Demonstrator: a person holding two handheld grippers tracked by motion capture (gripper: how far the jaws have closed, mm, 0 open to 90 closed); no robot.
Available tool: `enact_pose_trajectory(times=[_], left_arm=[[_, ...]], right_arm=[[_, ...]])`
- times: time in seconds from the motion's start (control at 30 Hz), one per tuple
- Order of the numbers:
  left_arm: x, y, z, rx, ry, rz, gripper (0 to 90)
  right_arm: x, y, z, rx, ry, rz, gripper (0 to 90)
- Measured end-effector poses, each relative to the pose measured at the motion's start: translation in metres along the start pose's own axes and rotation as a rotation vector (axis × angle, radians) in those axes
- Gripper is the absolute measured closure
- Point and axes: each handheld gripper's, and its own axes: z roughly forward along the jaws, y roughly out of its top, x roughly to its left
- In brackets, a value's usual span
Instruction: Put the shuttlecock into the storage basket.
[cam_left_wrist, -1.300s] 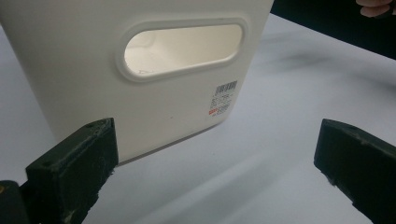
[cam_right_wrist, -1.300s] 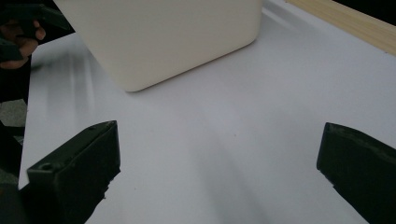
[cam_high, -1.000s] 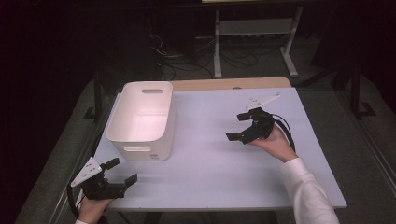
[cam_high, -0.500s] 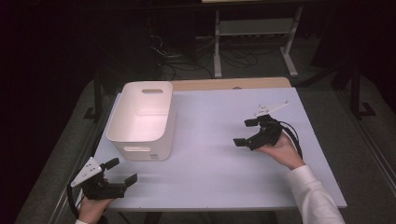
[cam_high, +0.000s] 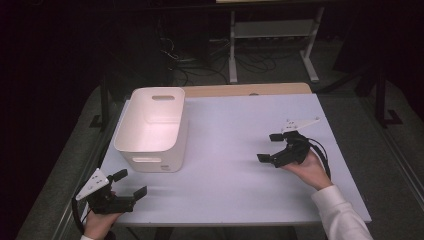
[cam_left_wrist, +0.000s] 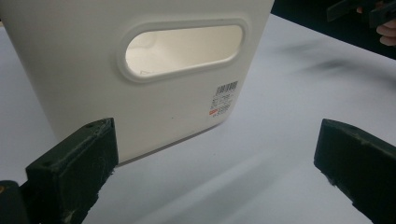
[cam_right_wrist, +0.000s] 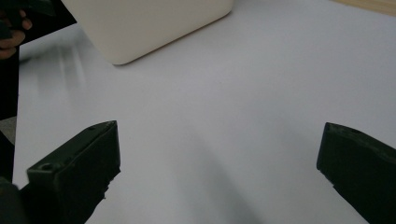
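Observation:
A white plastic bin (cam_high: 152, 128) with handle slots stands on the left half of the white table (cam_high: 235, 130); its inside looks empty. My left gripper (cam_high: 127, 183) hovers open at the table's near left corner, just in front of the bin. In the left gripper view the bin's end wall (cam_left_wrist: 140, 70) with its handle slot and barcode label sits close ahead, between the wide-apart jaws. My right gripper (cam_high: 270, 147) is open over the right side of the table, pointing left toward the bin (cam_right_wrist: 144, 23). Nothing lies between either pair of jaws.
A wooden strip (cam_high: 250, 90) runs along the table's far edge. Beyond it, in the dark, stand a metal shelf frame (cam_high: 270, 40) and cables on the floor. The table's middle is bare white surface.
My right gripper has drawn back toward the near right of the table, away from the far edge. The left gripper and the bin have stayed put.

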Motion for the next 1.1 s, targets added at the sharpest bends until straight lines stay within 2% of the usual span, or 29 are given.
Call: enact_pose_trajectory(times=[0.17, 0.3, 0.43, 1.1], left_arm=[[0.001, 0.0, -0.001, 0.012, 0.001, 0.014, 0.0], [0.0, 0.0, -0.001, 0.006, -0.001, 0.002, 0.0], [0.0, 0.0, -0.002, 0.012, -0.001, 0.007, 0.0], [0.0, 0.0, -0.001, -0.001, -0.008, 0.008, 0.0]], right_arm=[[-0.002, -0.01, -0.004, -0.008, -0.013, 0.019, 0.0], [-0.004, -0.02, -0.007, -0.025, -0.034, 0.026, 0.0], [-0.006, -0.026, -0.013, -0.033, -0.051, 0.041, 0.0], [0.005, -0.062, -0.04, -0.063, -0.108, 0.056, 0.0]])
